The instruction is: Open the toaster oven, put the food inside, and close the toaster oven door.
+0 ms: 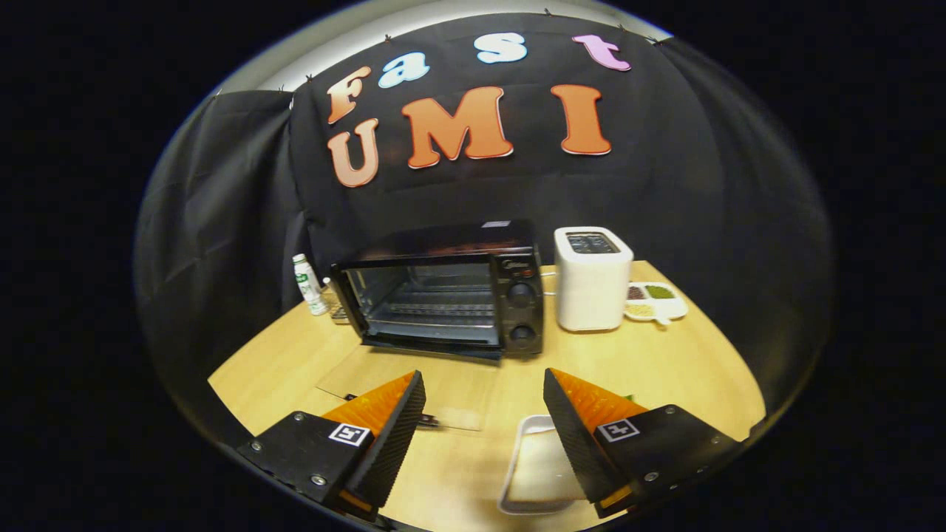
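While gripper (484, 395) gapes — one toaster oven (443, 295); one tray (536, 465).

The oven (451, 295) carries a small pale brand mark at the top of its control panel, above the knobs (too small to read). The bottle (308, 284) beside it has a green-printed label, illegible. Each finger (384, 436) bears a square black-and-white marker, not lettering.
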{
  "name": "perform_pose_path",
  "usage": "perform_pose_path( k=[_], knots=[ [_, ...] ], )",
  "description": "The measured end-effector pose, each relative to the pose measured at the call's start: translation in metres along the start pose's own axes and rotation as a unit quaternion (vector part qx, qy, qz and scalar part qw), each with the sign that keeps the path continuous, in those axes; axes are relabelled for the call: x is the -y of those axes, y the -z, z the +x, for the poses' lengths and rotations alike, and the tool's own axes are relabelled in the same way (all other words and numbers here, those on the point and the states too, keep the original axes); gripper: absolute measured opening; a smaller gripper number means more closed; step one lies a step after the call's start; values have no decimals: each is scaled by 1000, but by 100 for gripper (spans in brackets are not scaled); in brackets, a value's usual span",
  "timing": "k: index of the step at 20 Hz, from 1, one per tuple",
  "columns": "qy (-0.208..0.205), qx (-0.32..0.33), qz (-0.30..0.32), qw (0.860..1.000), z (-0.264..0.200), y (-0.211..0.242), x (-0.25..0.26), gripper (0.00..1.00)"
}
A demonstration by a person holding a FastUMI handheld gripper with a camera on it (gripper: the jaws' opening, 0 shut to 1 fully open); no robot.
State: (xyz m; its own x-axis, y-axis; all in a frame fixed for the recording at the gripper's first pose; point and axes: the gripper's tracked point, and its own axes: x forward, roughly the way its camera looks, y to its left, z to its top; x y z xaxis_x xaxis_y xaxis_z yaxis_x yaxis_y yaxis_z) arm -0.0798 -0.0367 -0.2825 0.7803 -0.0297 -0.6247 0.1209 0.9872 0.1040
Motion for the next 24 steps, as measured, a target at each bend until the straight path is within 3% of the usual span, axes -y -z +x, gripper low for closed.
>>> perform_pose_path(
  k=[6, 14, 20, 24],
  knots=[
    [38, -13, 75, 996, -21, 10, 69, 96],
    [53, -69, 125, 988, -17, 58, 105, 95],
    [-9, -106, 179, 978, -9, 88, 79, 95],
    [-53, -140, 240, 959, -8, 97, 63, 76]
  ],
)
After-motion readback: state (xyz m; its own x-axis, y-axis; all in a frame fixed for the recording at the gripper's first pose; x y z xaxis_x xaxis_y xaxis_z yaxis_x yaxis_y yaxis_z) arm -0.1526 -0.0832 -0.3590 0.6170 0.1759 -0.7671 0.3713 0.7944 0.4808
